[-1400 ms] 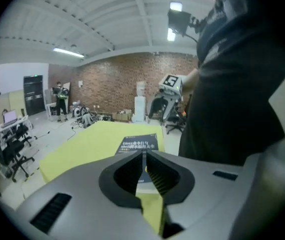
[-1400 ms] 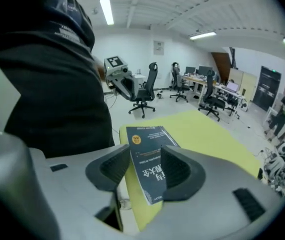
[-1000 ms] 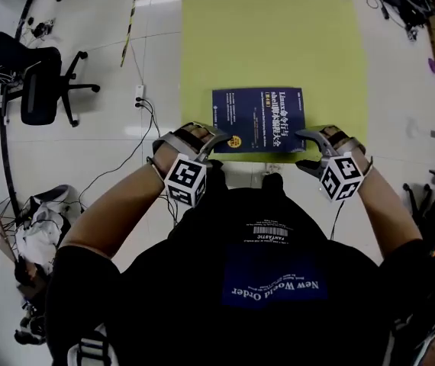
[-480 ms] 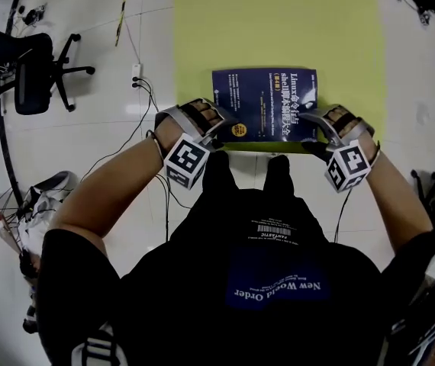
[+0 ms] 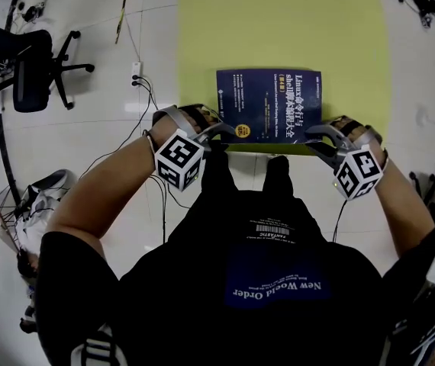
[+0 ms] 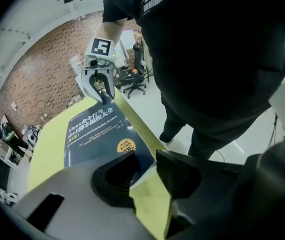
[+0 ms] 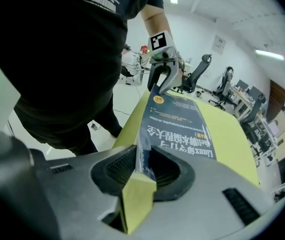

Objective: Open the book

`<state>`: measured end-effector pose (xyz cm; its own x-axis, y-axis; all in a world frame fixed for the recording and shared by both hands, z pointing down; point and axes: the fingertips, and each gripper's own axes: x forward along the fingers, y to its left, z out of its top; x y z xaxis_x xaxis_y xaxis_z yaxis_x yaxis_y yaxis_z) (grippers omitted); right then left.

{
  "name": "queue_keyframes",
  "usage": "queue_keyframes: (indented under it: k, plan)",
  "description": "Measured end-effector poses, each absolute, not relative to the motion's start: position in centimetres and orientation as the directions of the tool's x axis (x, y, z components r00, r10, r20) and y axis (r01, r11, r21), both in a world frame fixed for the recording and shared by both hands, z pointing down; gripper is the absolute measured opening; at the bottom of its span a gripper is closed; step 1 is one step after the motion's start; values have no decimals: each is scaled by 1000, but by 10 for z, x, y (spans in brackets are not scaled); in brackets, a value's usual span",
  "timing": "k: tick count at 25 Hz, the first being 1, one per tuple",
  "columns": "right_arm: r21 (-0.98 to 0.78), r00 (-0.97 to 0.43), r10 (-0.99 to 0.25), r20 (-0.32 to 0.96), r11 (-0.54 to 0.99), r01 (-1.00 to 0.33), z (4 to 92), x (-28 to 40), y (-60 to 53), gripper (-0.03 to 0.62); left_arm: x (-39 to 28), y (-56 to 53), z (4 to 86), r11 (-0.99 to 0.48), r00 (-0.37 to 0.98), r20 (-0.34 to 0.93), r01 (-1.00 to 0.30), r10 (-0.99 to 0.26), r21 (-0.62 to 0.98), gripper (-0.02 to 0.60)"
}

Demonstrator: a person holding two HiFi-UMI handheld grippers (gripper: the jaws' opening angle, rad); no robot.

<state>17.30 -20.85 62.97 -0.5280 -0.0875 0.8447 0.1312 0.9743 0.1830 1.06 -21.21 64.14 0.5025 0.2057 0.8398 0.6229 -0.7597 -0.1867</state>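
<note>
A dark blue book [image 5: 269, 105] with white print lies shut on the yellow-green table top [image 5: 278, 21], near its front edge. My left gripper [image 5: 219, 130] is at the book's near left corner. In the left gripper view that corner of the book [image 6: 95, 129] sits between the closing jaws of the left gripper [image 6: 145, 169], with a gap still showing. My right gripper [image 5: 314, 137] is at the near right corner. The right gripper view shows the right gripper [image 7: 142, 171] closing, its pads pressed on the edge of the book [image 7: 177, 124].
The person's black shirt and shoes [image 5: 278, 166] fill the space just below the table's front edge. A black office chair [image 5: 30, 67], a power strip [image 5: 136, 73] with cables, and a bag [image 5: 38, 204] are on the white floor at the left.
Both grippers have stayed at the book's near corners and their jaws have narrowed around them. The book sits slightly further right in the head view.
</note>
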Motion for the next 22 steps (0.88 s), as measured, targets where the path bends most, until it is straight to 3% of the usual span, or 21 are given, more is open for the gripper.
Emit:
queue_keyframes:
  k: [3,10,16,22]
  plan:
    - [176,-544,-95,834,979,98,613,171,-213,74,10,-213,626,-777,533,817,602,218,-185,106]
    - [90,-641,-82,763,996,-21,560,171,-233,69,10,-238,565,-883,675,698,451,239,-134,94]
    - [-54,-762,-77,643,988,-145,516,183,-291,67,22,-313,514,-968,820,522,246,234,48,94]
    - [-186,-805,-8,594,972,-147,503,192,-323,75,27,-357,498,-950,857,426,200,288,240,94]
